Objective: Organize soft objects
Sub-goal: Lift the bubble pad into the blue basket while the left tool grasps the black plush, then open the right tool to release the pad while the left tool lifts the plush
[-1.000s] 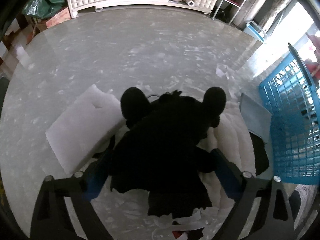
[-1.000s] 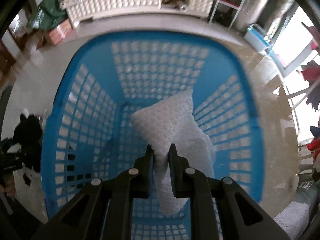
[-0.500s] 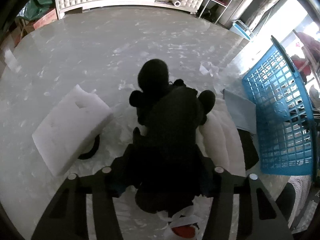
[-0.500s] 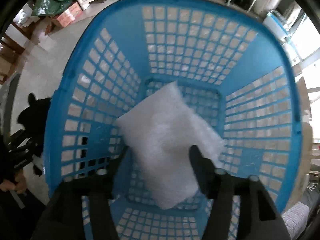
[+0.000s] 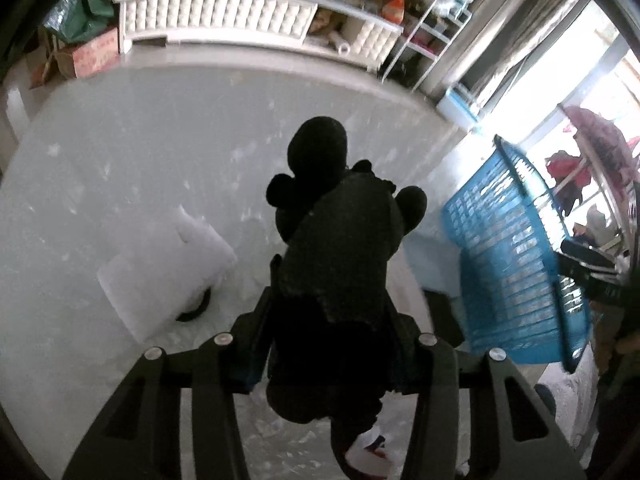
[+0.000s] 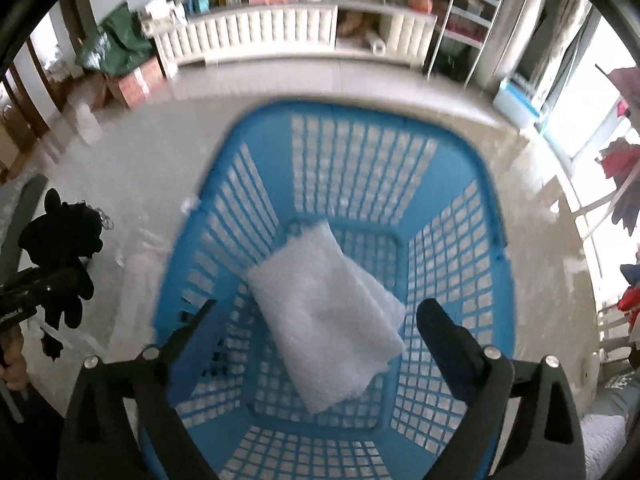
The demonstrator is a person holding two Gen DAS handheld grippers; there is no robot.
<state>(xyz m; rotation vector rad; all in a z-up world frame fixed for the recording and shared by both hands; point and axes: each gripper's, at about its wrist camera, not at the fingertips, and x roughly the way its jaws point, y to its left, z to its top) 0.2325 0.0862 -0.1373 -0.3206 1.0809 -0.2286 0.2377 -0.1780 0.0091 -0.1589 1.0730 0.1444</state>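
Note:
A black plush toy (image 5: 340,232) hangs above the floor with my left gripper (image 5: 332,300) shut on its body; the jaws are still closing on it. The toy also shows at the left edge of the right wrist view (image 6: 60,240). My right gripper (image 6: 320,306) hovers over the blue basket (image 6: 360,110), its jaws opening wide with nothing pressed between them. A white bubble-wrap pad (image 6: 328,312) lies loose on the basket's bottom. In the left wrist view the basket (image 5: 508,272) stands to the right of the toy.
A white foam block (image 5: 160,272) lies on the glossy floor left of the toy, over a black ring (image 5: 196,308). White fluffy cloth (image 5: 404,280) and a pale blue sheet (image 5: 432,256) lie near the basket. A white cabinet (image 5: 240,20) and a metal rack (image 5: 424,40) line the far wall.
The left jaws closed on the black plush toy and lifted it off the white cloth. The right jaws opened, the bubble-wrap pad dropped into the basket, and that gripper rose.

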